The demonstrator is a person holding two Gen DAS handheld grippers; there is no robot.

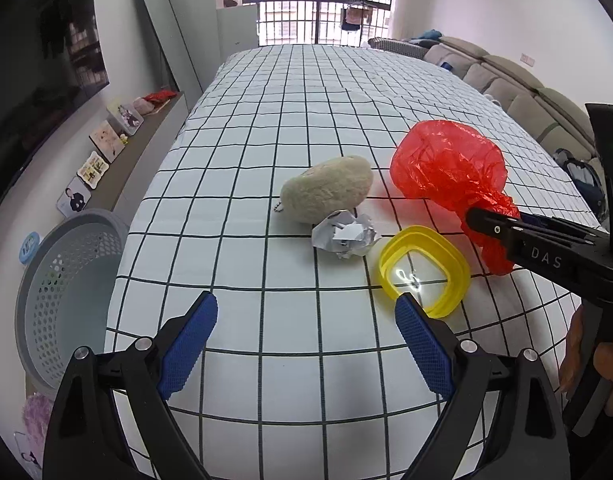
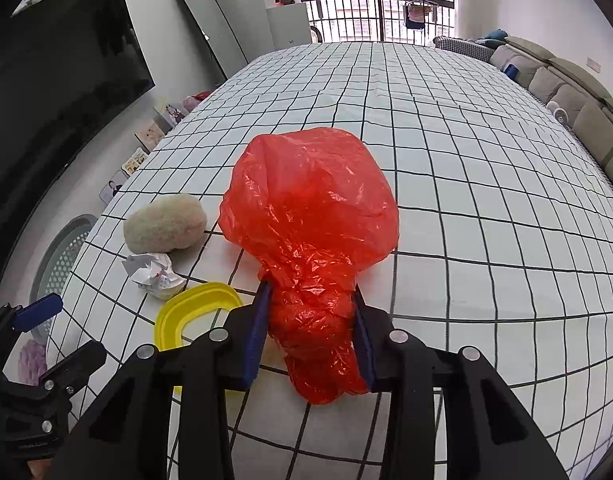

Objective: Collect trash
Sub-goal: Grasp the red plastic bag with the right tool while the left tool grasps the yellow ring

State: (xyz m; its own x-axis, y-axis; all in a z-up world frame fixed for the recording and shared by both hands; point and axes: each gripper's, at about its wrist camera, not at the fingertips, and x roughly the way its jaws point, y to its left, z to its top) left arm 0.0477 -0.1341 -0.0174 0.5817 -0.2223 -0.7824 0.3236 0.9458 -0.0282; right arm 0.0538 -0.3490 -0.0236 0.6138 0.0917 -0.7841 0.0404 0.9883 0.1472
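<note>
The red plastic bag (image 2: 310,216) is pinched at its bunched neck by the right gripper (image 2: 311,304), on the checked tablecloth (image 2: 466,184). At its nine o'clock are seen a yellow lid (image 2: 194,312), crumpled paper (image 2: 154,274) and a fuzzy beige lump (image 2: 164,222). The left gripper (image 1: 306,300) is held spread, empty. A grey perforated basket (image 1: 66,288) is seen beyond the table's edge.
</note>
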